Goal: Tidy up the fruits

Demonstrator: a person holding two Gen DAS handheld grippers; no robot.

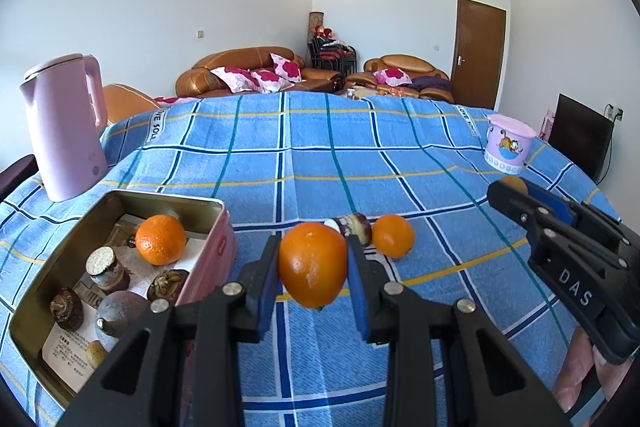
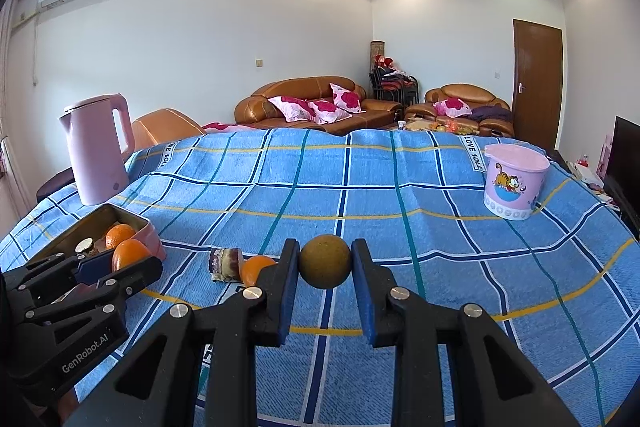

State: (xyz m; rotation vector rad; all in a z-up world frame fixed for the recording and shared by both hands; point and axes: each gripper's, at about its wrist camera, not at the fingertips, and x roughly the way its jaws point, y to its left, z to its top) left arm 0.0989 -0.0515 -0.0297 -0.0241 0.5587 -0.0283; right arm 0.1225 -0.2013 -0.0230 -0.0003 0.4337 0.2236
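The left gripper [image 1: 313, 267] is pinching an orange [image 1: 312, 264] beside the tin [image 1: 202, 269]; the right gripper [image 2: 325, 263] is clamping a brownish-green fruit [image 2: 325, 261] (held above the tablecloth [image 2: 360, 187]).

I see a big orange [image 1: 312, 264] held up off the blue checked tabletop [image 1: 360, 155], close beside the open pink tin [image 1: 208, 259] that already has another orange [image 1: 160, 239] and some dark brown fruits [image 1: 120, 311] in it. A round yellow-brown fruit [image 2: 325, 261] is held up too, further right. One small orange [image 1: 393, 235] still lies on the cloth, just beside a little dark wrapped fruit [image 1: 354, 227].
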